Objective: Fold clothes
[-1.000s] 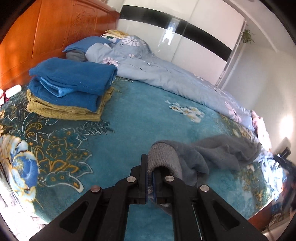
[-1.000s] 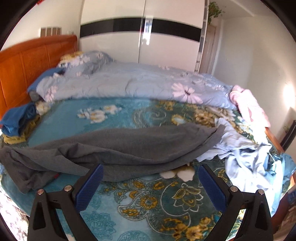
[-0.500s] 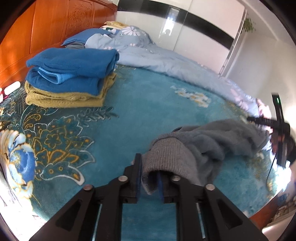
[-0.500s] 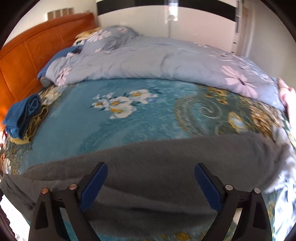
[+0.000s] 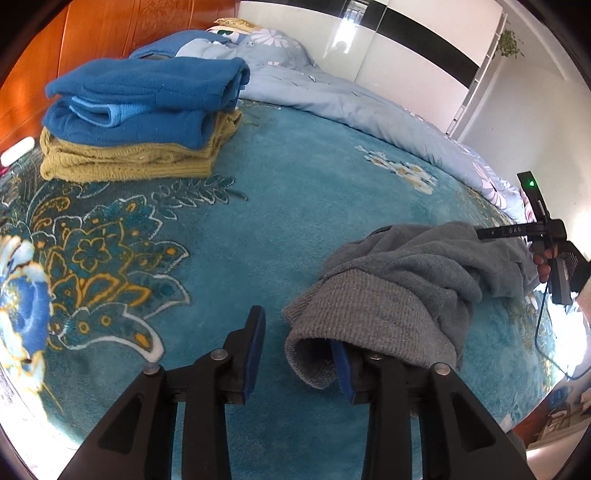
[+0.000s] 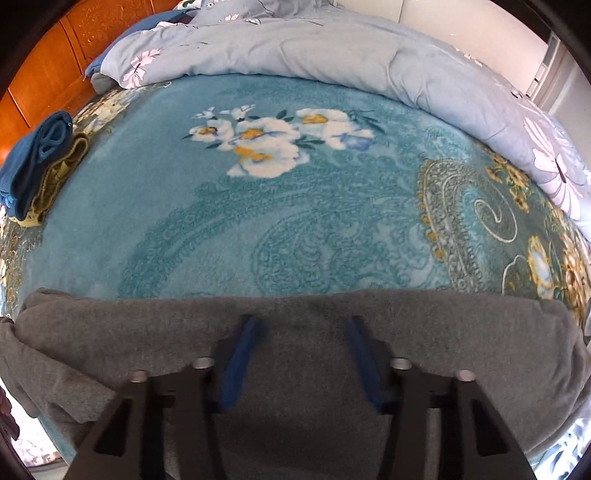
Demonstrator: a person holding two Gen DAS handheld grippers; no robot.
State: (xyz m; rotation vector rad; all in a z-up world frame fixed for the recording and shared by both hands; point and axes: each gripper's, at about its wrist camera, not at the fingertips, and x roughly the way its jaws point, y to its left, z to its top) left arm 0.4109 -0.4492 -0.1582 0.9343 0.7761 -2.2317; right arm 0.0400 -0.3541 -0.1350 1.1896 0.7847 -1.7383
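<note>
The folded stack [image 5: 140, 114], blue fleece on mustard knit, sits far to the left of the grey sweater [image 5: 417, 280], against the wooden headboard [image 5: 110, 33]. The sweater itself lies on the teal floral blanket [image 5: 288, 192] that covers the bed, with its ribbed cuff [image 5: 365, 321] nearest the left wrist camera.

The left gripper [image 5: 299, 350] has its jaws spread apart and holds nothing. The cuff drapes over the right-hand finger, while the left-hand finger stands bare just left of the cuff.

The sweater looks soft, limp and fairly light, a thick knit that will sag and bunch rather than keep a shape. The ribbed cuff and the hem are the firmest places to pinch; the loose body would likely slide into folds.

To the right of the cuff the fabric is heaped, so sleeve and body cannot be told apart there.

In the right wrist view the right gripper [image 6: 301, 363] hovers low over a flat stretch of the sweater, jaws parted, nothing between them. Whether the pads [image 6: 236, 365] touch the cloth cannot be told. The sweater's near edge is cut off behind the gripper body, and its right end runs out of frame, near the pale blue duvet [image 6: 332, 48].
</note>
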